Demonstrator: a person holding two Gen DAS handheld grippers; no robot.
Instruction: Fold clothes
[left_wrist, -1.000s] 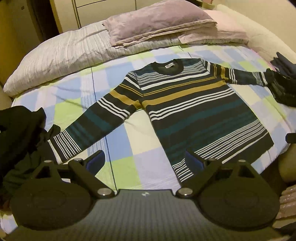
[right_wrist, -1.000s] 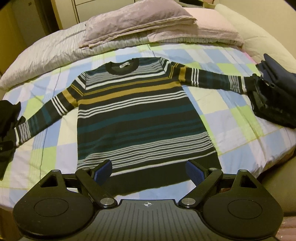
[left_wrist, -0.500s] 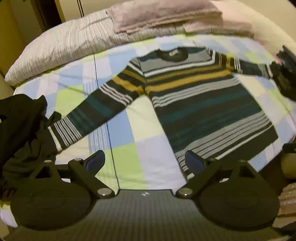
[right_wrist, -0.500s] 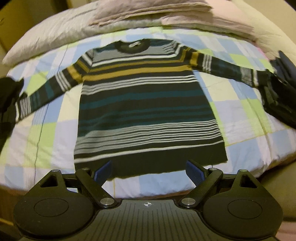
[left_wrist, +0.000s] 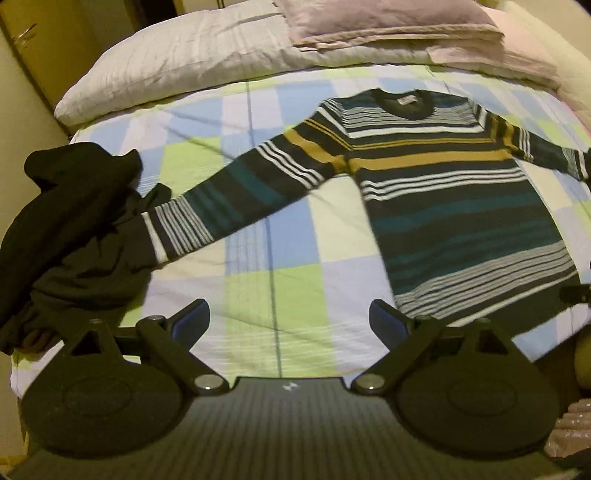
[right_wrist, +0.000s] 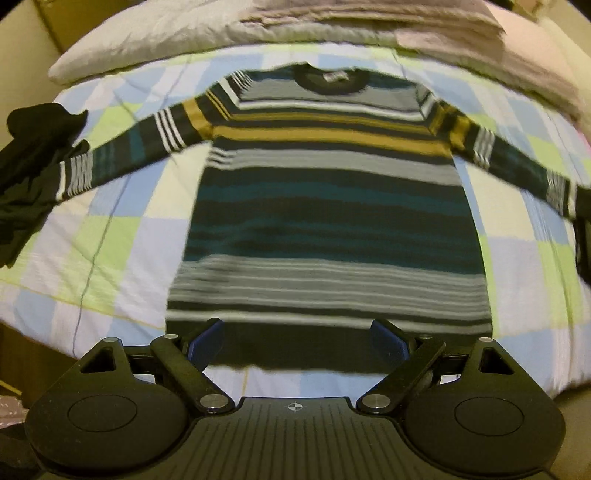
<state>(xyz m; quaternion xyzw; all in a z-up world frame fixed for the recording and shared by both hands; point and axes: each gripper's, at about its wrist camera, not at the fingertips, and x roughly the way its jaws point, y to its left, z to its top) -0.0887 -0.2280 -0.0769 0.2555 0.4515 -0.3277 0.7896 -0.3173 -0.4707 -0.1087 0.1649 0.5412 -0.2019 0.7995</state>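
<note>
Lying flat ahead of both grippers, striped sweater (right_wrist: 332, 221) is seen; left gripper (left_wrist: 290, 321) & right gripper (right_wrist: 297, 338) fingers spread, nothing pinched.

Sweater (right_wrist: 332, 206) is lying flat on the bed (right_wrist: 122, 236), neck twd the headboard end, hem twd the near edge, both sleeves reaching out to the sides. Pillows (left_wrist: 207, 62) are sitting behind the neck, w/ a folded blanket (left_wrist: 388, 18) resting on top of them. A heap of clothes (left_wrist: 70, 229) is lying at the left edge of the bed, touching the left cuff. Left gripper (left_wrist: 290, 319) is hanging over bare bed btwn that heap and the sweater body, in front of the left sleeve. Right gripper (right_wrist: 297, 341) is hovering right at the hem, roughly centred on it.
</note>
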